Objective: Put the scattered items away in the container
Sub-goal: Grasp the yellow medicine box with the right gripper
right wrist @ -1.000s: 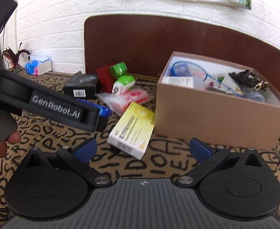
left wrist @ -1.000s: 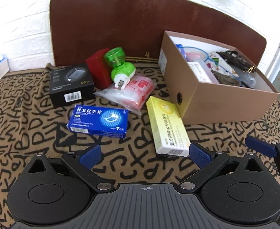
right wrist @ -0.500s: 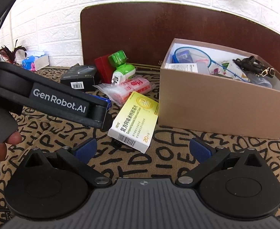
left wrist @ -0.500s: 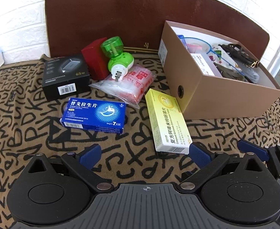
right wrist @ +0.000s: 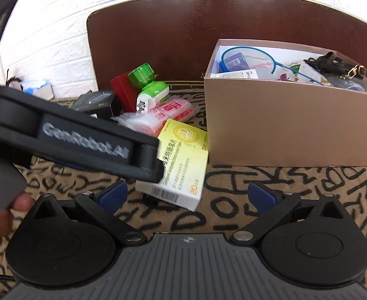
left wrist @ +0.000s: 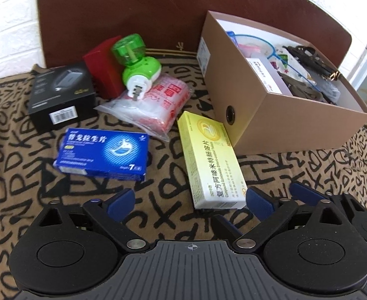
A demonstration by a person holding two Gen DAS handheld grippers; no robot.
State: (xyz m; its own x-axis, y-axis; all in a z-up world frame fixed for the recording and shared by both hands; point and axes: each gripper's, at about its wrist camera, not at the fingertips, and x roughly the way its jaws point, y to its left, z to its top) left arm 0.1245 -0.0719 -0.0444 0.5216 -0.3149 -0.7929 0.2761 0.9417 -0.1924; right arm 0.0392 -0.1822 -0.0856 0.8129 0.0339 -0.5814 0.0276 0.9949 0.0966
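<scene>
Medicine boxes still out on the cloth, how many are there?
2. The blue medicine box lies flat left of the yellow medicine box, which lies beside the cardboard box. More may be hidden among what is inside that box.

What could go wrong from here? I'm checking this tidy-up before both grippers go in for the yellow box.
1. Both open grippers, left and right, face the same yellow medicine box; with the left gripper's body already crossing the right wrist view, they may collide.
2. The brown cardboard box already looks crowded, so a flat carton might land on its contents and stick out.
3. The green plug-in repellent leans on the plastic bag; moving the bag could topple it.
</scene>
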